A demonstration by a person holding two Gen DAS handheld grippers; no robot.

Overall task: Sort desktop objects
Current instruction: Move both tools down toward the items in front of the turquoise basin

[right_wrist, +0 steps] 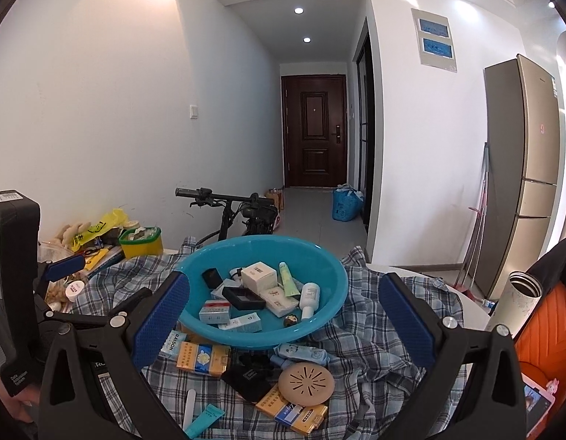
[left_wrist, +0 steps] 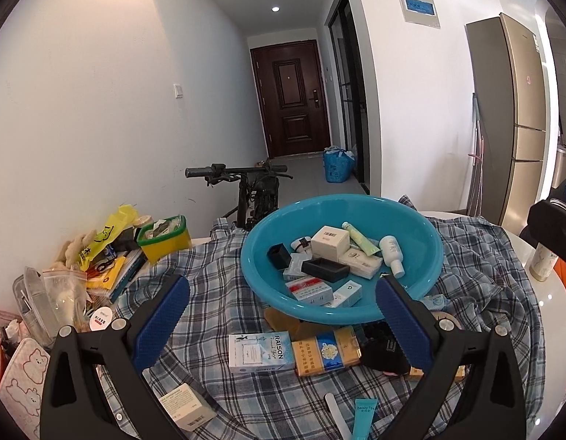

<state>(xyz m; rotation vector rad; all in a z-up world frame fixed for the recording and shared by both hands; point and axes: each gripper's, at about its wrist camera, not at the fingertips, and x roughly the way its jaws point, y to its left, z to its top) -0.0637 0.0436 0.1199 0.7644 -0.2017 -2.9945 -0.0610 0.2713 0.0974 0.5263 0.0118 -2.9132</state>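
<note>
Hovering over the plaid cloth [left_wrist: 224, 304] near the table's front edge, left gripper [left_wrist: 283, 300] spread wide, blue pads [left_wrist: 162, 315] grasping nothing. Right gripper [right_wrist: 283, 304] likewise splayed apart and empty, raised above the same cloth.

Sitting toward the middle of the table: teal basin [left_wrist: 422, 256] holding a white box [left_wrist: 330, 240], a black tray [left_wrist: 325, 269], a white bottle [left_wrist: 391, 255], a green tube [left_wrist: 360, 236] and several small cartons.

Lying loose on the cloth at the basin's front rim: RAISON box [left_wrist: 261, 352] touching a yellow-and-blue pack [left_wrist: 327, 352], black pouch [right_wrist: 252, 377] just beside, round beige disc [right_wrist: 307, 383] overlapping another yellow pack [right_wrist: 294, 414]. Teal tube [left_wrist: 363, 416] and white strip [right_wrist: 189, 409] nearest the front edge.

Piled at the left edge: green-rimmed container [left_wrist: 165, 242], yellow bag [left_wrist: 107, 233], clear zip bags [left_wrist: 63, 293]. Standing at the right edge: steel flask [right_wrist: 517, 300].
</note>
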